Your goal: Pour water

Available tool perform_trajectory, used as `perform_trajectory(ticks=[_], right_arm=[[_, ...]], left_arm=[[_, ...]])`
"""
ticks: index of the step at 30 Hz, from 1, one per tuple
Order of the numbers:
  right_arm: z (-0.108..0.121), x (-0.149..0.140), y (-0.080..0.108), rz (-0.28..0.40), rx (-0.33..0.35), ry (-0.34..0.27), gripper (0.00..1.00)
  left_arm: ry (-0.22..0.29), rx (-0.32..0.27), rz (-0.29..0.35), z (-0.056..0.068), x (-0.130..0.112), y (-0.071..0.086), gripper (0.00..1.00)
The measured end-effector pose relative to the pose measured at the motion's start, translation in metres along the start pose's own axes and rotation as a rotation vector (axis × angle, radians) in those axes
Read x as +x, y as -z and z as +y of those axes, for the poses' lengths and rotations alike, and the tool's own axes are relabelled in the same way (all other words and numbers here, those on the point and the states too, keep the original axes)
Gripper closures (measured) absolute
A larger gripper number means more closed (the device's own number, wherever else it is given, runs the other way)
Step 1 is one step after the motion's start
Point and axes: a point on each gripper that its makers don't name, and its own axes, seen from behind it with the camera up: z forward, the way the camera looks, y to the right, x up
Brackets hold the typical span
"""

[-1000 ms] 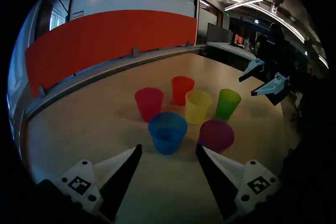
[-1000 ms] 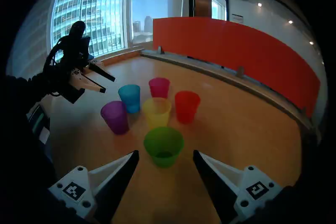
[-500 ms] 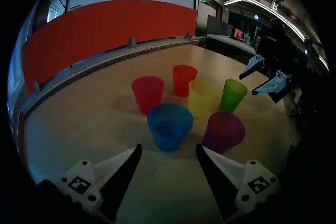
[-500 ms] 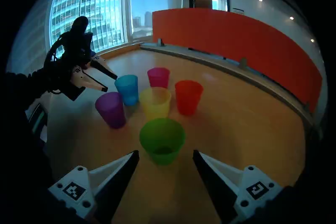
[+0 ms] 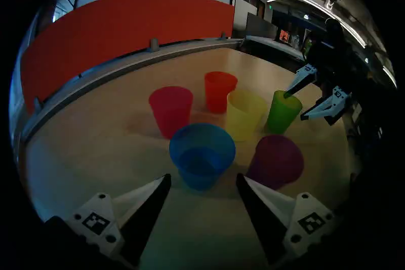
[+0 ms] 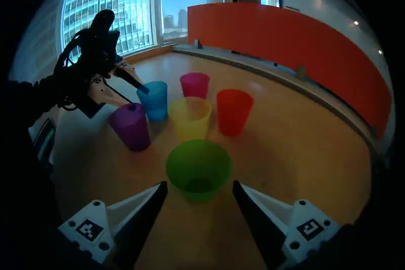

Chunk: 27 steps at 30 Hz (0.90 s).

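Several coloured plastic cups stand grouped on a wooden table. In the left gripper view a blue cup [image 5: 202, 154] holding water sits just ahead of my open left gripper [image 5: 202, 189], between its fingers' line but untouched. Behind it stand pink [image 5: 171, 110], red [image 5: 219, 90], yellow [image 5: 245, 114], green [image 5: 282, 111] and purple [image 5: 277, 161] cups. In the right gripper view the green cup [image 6: 198, 168] sits right before my open right gripper [image 6: 199, 191]. The left gripper [image 6: 132, 93] shows beside the blue cup [image 6: 153, 99]; the right gripper [image 5: 302, 104] shows by the green cup.
A long red panel [image 5: 121, 27] runs behind the table's far edge. Large windows [image 6: 106, 11] stand at the left in the right gripper view. A person's dark sleeve [image 6: 30, 103] holds the left gripper. Bare table top [image 6: 304, 153] lies right of the cups.
Both grippers have moved closer to the cups: the blue cup looms larger before the left one, the green cup before the right one. Both stay open.
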Motion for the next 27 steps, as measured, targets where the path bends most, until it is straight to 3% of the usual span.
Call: perform_trajectory(ticks=[14, 27], right_arm=[[-0.002, 0.007, -0.021, -0.015, 0.009, 0.013, 0.00], [-0.004, 0.012, -0.031, -0.010, 0.016, 0.016, 0.00]], left_arm=[[-0.002, -0.013, -0.006, -0.002, 0.012, -0.022, 0.04], [-0.007, -0.024, 0.004, -0.002, 0.021, -0.028, 0.04]])
